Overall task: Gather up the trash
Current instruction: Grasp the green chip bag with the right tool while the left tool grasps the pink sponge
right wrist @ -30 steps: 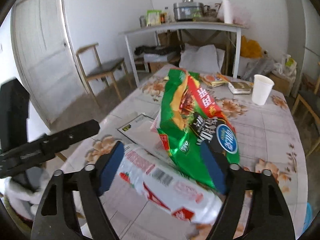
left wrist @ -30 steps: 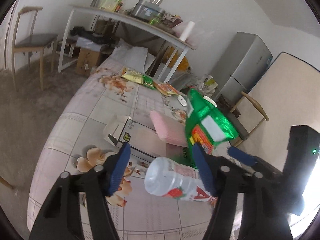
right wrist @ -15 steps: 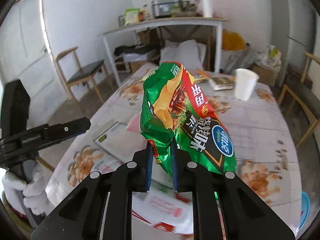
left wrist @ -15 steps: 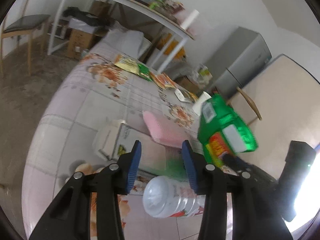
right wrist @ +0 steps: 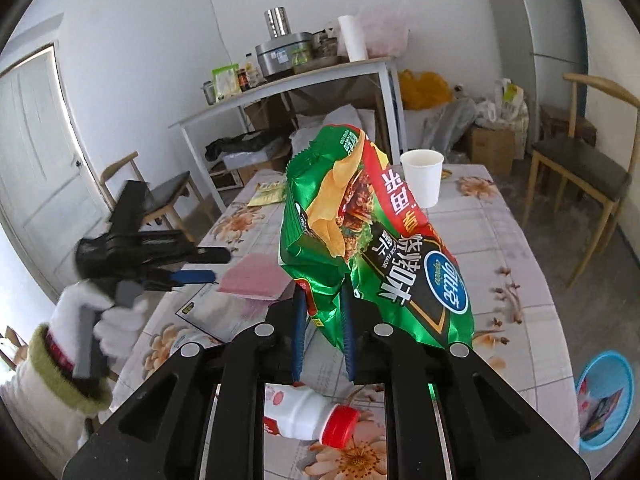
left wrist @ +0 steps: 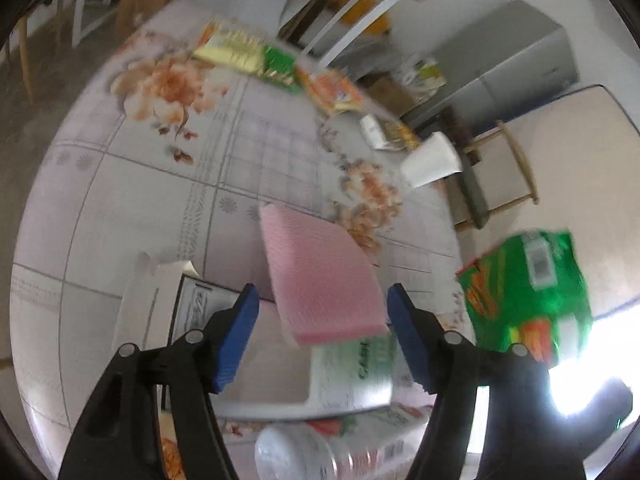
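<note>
Between the right gripper's (right wrist: pixel 322 322) nearly closed blue pads hangs the green chip bag (right wrist: pixel 370 236), pinched by its lower edge and lifted clear of the table (right wrist: pixel 492 248): one piece collected, I judge, and most still left. The left gripper (left wrist: pixel 322 334), whose jaws have just been opening, stands wide and empty over the pink pack (left wrist: pixel 320 276). A red-capped bottle (right wrist: pixel 308 410), paper cup (right wrist: pixel 422 178) and far wrappers (left wrist: pixel 248 58) remain. Bare tablecloth is ample; the right table edge lies near.
</note>
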The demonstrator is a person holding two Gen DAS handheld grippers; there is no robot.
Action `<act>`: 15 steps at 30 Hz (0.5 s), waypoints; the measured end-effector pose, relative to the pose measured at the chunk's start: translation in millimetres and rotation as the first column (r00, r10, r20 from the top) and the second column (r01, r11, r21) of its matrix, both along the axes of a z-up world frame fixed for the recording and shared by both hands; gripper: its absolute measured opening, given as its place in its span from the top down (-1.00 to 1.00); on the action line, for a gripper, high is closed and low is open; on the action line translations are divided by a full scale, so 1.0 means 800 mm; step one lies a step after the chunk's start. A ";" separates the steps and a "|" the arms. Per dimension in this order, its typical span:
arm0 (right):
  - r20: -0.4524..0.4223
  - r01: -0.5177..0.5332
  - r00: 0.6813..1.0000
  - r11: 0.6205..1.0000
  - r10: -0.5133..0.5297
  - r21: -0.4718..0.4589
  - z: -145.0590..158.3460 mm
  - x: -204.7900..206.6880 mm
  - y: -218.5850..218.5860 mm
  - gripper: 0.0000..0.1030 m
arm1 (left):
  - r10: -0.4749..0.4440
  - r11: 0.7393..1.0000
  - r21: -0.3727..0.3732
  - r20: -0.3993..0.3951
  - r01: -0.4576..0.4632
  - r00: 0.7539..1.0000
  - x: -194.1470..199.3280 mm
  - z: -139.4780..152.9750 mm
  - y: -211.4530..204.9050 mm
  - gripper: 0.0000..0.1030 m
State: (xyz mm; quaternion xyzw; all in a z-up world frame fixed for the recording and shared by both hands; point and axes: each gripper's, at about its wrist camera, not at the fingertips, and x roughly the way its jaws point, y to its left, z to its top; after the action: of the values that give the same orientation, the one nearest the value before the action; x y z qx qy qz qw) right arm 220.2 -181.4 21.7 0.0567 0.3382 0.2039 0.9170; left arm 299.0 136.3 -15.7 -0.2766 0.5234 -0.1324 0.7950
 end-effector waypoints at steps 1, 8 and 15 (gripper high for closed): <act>-0.001 0.000 1.000 1.000 0.000 0.004 -0.001 0.000 -0.002 0.73 | -0.010 1.000 0.000 -0.021 0.010 1.000 0.007 -0.005 -0.001 -0.25; -0.015 -0.002 1.000 0.999 0.002 0.038 -0.005 0.006 -0.012 0.72 | -0.020 1.000 0.009 -0.127 0.021 0.992 0.035 -0.025 -0.007 -0.25; -0.033 -0.003 0.999 0.998 0.006 0.068 -0.012 0.011 -0.017 0.72 | -0.066 0.995 0.064 -0.140 0.076 0.988 0.041 -0.025 -0.029 -0.15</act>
State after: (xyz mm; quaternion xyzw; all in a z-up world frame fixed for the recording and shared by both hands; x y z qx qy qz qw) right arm 228.9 -195.4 12.4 0.0906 0.3461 0.2163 0.9084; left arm 331.7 113.2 -35.8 -0.2386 0.5908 -0.1231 0.7608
